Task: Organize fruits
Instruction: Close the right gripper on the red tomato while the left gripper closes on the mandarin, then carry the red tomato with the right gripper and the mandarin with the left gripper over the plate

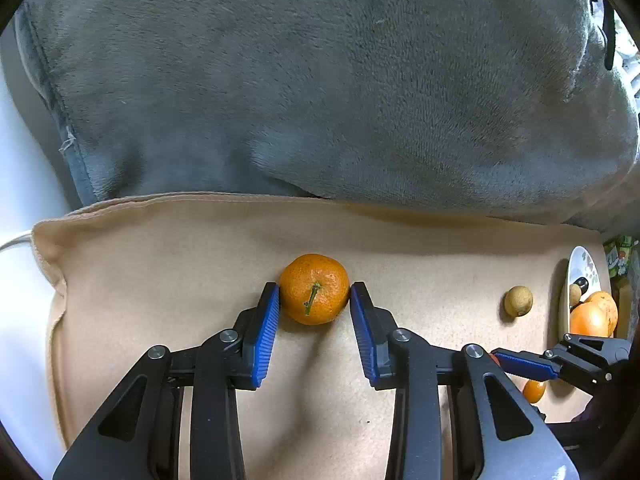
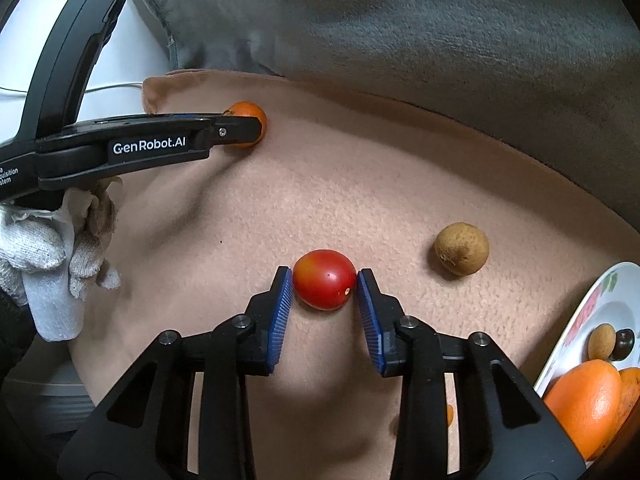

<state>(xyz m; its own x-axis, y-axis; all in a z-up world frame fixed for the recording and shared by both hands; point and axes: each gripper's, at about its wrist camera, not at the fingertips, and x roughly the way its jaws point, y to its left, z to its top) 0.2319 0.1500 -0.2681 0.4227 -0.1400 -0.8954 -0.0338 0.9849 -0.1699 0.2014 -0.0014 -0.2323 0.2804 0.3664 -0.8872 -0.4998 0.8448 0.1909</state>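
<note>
In the left wrist view my left gripper (image 1: 315,290) is shut on an orange mandarin (image 1: 314,289) with a green stem, which rests on the beige cloth (image 1: 160,280). In the right wrist view my right gripper (image 2: 325,276) is shut on a red cherry tomato (image 2: 324,279), also resting on the cloth. The left gripper and the mandarin (image 2: 250,114) show at the upper left of that view. A small brown round fruit (image 2: 462,254) lies loose to the right of the tomato; it also shows in the left wrist view (image 1: 518,301).
A white patterned plate (image 2: 612,300) at the right edge holds oranges (image 2: 584,404) and small fruits. A small orange fruit (image 1: 534,391) lies under the right gripper. A grey blanket (image 1: 320,80) rises behind the cloth. A gloved hand (image 2: 44,240) holds the left gripper.
</note>
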